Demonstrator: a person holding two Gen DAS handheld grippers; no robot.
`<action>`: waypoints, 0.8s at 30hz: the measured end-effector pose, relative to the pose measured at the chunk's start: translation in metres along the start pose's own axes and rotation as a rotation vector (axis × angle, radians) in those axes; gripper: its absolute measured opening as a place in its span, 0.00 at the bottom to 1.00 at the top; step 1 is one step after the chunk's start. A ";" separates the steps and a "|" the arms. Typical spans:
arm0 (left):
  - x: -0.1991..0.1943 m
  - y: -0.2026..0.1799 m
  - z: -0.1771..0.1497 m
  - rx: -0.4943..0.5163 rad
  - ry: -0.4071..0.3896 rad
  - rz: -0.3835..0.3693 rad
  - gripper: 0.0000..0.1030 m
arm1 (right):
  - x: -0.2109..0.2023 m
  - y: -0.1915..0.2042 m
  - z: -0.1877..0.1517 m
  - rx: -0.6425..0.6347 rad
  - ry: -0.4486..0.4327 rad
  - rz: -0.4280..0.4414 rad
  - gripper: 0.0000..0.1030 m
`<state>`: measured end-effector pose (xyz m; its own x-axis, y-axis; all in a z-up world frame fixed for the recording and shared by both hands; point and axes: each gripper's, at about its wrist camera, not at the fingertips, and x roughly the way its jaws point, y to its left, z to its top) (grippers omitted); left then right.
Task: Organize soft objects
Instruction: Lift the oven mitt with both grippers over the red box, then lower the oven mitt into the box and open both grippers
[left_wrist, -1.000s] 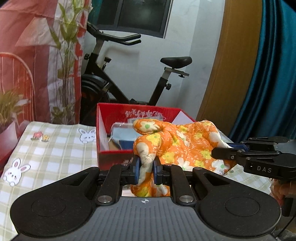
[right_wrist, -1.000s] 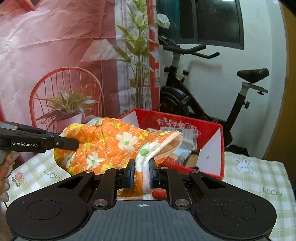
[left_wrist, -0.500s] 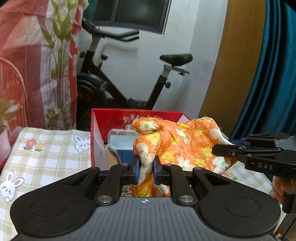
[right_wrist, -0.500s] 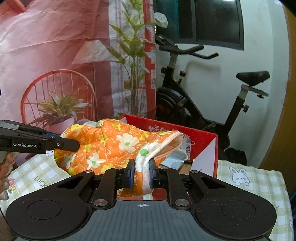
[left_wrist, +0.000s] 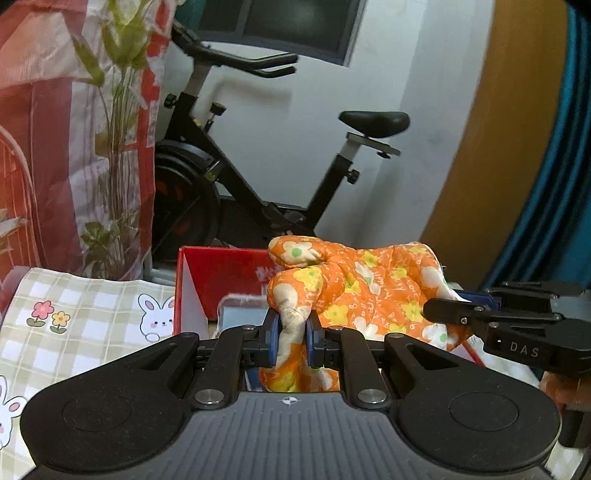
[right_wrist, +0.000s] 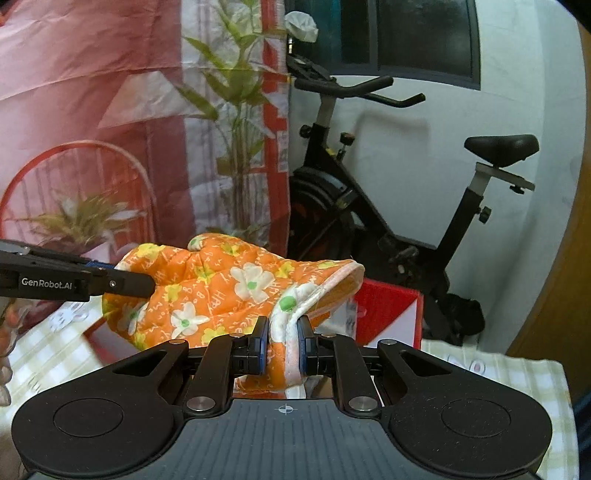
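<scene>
An orange oven mitt (left_wrist: 369, 291) with a flower print hangs between both grippers, above an open red box (left_wrist: 221, 273). My left gripper (left_wrist: 290, 338) is shut on the mitt's thumb end. My right gripper (right_wrist: 282, 347) is shut on the white-edged cuff of the oven mitt (right_wrist: 221, 284). In the left wrist view the right gripper (left_wrist: 443, 312) reaches in from the right; in the right wrist view the left gripper (right_wrist: 144, 284) comes in from the left. The mitt hides much of the red box (right_wrist: 384, 314).
The red box holds a clear packet with blue contents (left_wrist: 240, 314). A checked tablecloth with rabbit prints (left_wrist: 92, 325) covers the table. Behind stand an exercise bike (left_wrist: 258, 177), a potted plant (right_wrist: 85, 221) and a red-and-white curtain (right_wrist: 110, 110).
Both grippers carried the mitt sideways to a spot over the red box; the box has slid lower and more behind the mitt in both views. Grips are unchanged.
</scene>
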<state>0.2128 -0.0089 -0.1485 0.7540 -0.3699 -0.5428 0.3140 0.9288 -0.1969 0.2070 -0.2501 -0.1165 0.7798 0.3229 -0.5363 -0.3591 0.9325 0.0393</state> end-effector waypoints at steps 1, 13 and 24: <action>0.006 0.002 0.003 -0.009 0.009 0.002 0.15 | 0.007 -0.004 0.004 0.008 0.002 0.001 0.14; 0.056 0.014 -0.008 0.019 0.140 0.044 0.20 | 0.078 -0.015 -0.013 0.061 0.150 -0.010 0.14; 0.048 0.011 -0.006 0.059 0.114 0.084 0.69 | 0.076 -0.017 -0.024 0.064 0.164 -0.053 0.37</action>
<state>0.2490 -0.0161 -0.1816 0.7094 -0.2833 -0.6454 0.2890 0.9521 -0.1003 0.2599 -0.2448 -0.1783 0.7006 0.2470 -0.6695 -0.2819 0.9577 0.0583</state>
